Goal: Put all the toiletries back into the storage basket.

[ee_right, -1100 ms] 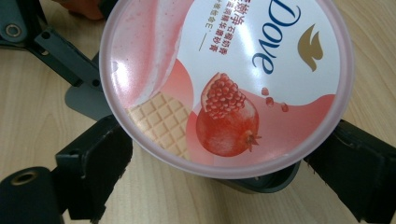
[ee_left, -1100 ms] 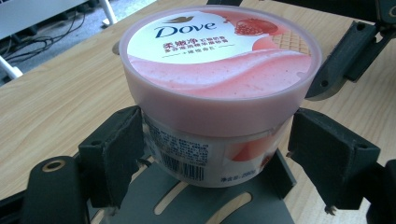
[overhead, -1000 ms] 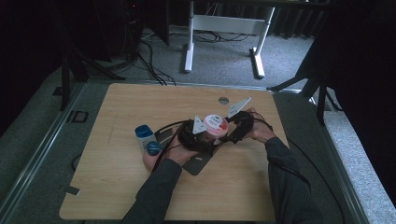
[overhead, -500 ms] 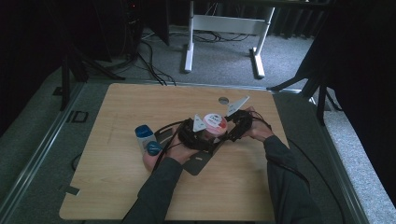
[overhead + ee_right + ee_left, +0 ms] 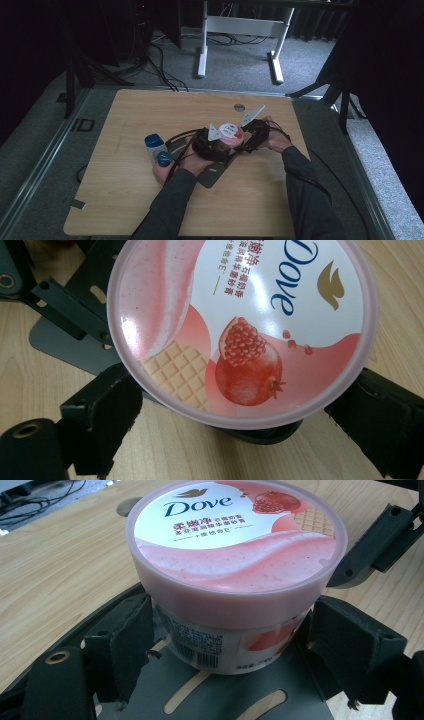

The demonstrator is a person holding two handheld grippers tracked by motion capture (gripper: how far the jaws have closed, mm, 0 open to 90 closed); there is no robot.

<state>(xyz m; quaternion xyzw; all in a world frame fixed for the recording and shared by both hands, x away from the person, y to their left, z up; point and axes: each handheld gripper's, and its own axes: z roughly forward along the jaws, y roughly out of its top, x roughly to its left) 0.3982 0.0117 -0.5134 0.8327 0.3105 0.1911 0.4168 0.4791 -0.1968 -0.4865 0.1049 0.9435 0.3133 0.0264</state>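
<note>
table: light wood top [image 5: 125, 200] – rounded corners, sits on grey carpet
near the far edge: small round grey disc [image 5: 239, 107]
middle: dark grey slotted plate [image 5: 214, 174] lying flat – the pink Dove tub [image 5: 230, 134] stands on it
left of that: blue-capped bottle [image 5: 155, 145], by the person's left hand

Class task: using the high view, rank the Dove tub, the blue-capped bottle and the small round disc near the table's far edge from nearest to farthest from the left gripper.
1. Dove tub: between the jaws of the left gripper.
2. Blue-capped bottle: to the gripper's left, by the left hand.
3. Round disc: beyond, near the table's far edge.
</note>
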